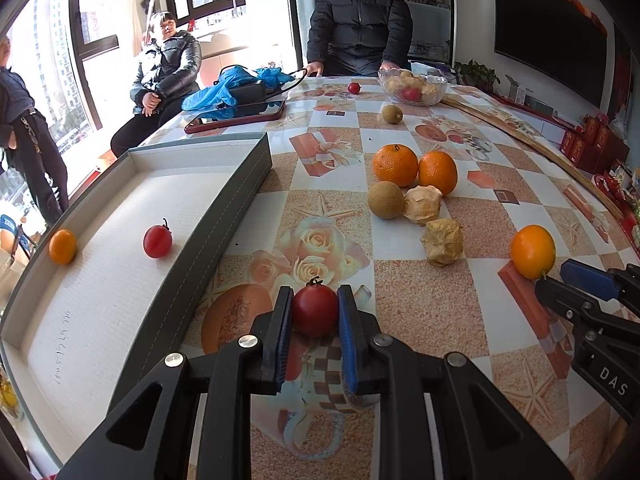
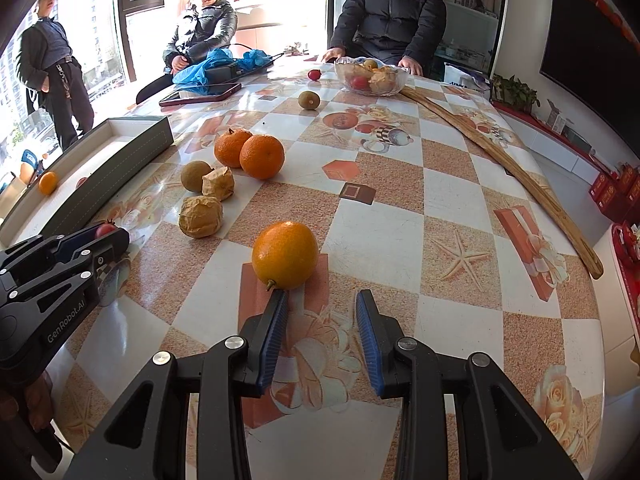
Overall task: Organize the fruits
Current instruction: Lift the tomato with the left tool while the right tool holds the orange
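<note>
Here, a cherry tomato (image 1: 315,310) is clamped between the left gripper (image 1: 314,320) fingers, low over the counter (image 1: 420,280) beside the grey tray (image 1: 240,184). Its thin, soft skin is judged easily crushed, so light pressure across the middle is advised. The right gripper (image 2: 322,322) is held released, just short of the orange (image 2: 285,254).

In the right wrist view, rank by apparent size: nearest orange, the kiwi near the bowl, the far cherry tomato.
1. Nearest orange, nearness exaggerates it.
2. Kiwi.
3. Cherry tomato.

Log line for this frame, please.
left gripper: shut on cherry tomato | right gripper: open behind orange | tray: two fruits
</note>
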The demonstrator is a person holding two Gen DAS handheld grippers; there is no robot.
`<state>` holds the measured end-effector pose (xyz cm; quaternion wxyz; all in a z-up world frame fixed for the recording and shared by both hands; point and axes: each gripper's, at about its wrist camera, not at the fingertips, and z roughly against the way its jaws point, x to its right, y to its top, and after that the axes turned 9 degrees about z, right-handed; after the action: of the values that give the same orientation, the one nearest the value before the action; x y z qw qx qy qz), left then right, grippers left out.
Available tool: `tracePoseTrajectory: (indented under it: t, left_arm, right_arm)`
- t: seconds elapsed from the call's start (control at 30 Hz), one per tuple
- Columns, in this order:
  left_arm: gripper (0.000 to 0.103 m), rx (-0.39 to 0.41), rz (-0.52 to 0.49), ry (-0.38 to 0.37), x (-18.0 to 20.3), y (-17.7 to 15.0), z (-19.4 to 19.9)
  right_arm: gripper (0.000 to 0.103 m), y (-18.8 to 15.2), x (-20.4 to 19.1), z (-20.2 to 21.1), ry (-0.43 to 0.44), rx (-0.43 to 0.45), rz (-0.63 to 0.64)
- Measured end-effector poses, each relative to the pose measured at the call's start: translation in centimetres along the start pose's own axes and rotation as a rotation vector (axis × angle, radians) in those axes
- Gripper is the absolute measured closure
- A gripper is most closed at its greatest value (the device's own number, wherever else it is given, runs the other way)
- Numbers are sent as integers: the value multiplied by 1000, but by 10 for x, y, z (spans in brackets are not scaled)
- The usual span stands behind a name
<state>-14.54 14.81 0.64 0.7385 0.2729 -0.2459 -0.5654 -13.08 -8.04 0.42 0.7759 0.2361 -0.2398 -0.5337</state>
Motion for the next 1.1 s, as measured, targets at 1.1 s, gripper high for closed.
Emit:
tracePoseTrajectory:
  t: [1.1]
  left_arm:
    - [79, -124, 74, -111, -19, 4, 13]
  right_arm:
    - [75, 16, 34, 25, 141, -73, -135]
